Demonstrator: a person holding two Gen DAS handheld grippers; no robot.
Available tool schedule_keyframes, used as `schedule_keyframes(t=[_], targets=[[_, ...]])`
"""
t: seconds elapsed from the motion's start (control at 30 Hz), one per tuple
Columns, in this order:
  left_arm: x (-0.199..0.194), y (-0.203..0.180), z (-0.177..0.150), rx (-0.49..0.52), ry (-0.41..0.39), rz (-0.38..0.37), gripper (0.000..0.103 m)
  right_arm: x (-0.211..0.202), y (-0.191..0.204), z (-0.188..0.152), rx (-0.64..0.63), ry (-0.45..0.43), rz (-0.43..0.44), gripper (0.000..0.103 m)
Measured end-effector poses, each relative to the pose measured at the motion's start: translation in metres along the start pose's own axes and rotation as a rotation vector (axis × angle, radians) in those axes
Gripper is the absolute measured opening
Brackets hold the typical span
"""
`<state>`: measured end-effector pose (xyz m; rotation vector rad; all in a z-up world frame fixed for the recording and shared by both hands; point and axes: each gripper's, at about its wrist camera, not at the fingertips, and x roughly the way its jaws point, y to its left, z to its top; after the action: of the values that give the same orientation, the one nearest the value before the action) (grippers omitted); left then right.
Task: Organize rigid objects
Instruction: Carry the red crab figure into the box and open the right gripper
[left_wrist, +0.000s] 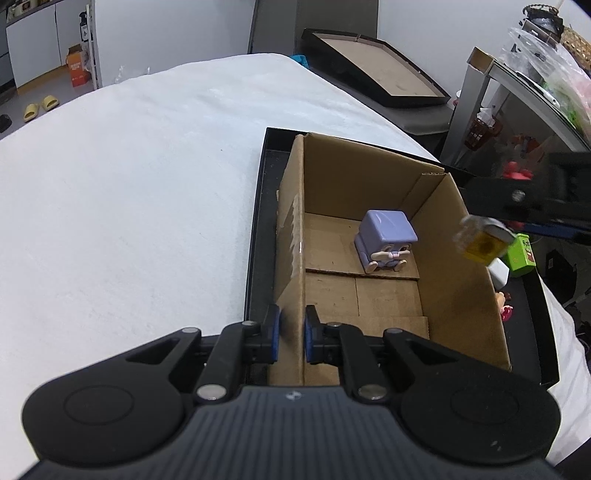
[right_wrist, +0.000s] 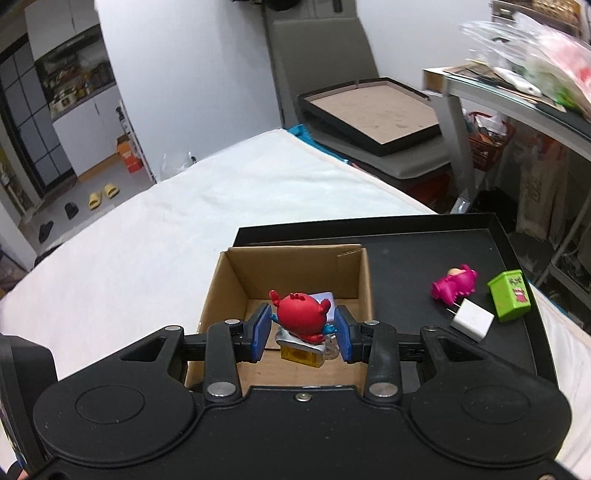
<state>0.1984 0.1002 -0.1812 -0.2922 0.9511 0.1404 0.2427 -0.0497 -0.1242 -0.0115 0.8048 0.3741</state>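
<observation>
The cardboard box (left_wrist: 369, 236) stands open at the top inside the black tray (right_wrist: 406, 266), so the way in from above is free. Its floor is mostly bare; only the purple block figure (left_wrist: 386, 240) sits near the far wall. The near left wall is taken up, pinched by the left gripper (left_wrist: 291, 332). On the tray to the right of the box, the pink toy (right_wrist: 454, 284), white charger (right_wrist: 472, 319) and green box (right_wrist: 509, 293) crowd together. The white tabletop (left_wrist: 129, 203) to the left lies open.
</observation>
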Motion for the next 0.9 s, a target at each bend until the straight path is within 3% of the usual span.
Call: schedule_keyframes(t=[0.2, 0.5, 0.6, 0.9], targets=[[0.000, 0.003, -0.001, -0.005, -0.003, -0.014, 0.012, 0.015, 0.013, 0.013, -0.068, 0.030, 0.016, 0.037], [0.001, 0.004, -0.001, -0.011, -0.004, -0.012, 0.012, 0.012, 0.037, 0.039, -0.174, -0.013, 0.088, 0.038], [0.001, 0.003, 0.000, -0.012, -0.004, -0.007, 0.012, 0.008, 0.042, 0.039, -0.227, -0.030, 0.077, 0.049], [0.003, 0.000, 0.000, -0.006, 0.006, 0.008, 0.012, -0.007, 0.014, 0.023, -0.219, -0.011, 0.085, 0.054]])
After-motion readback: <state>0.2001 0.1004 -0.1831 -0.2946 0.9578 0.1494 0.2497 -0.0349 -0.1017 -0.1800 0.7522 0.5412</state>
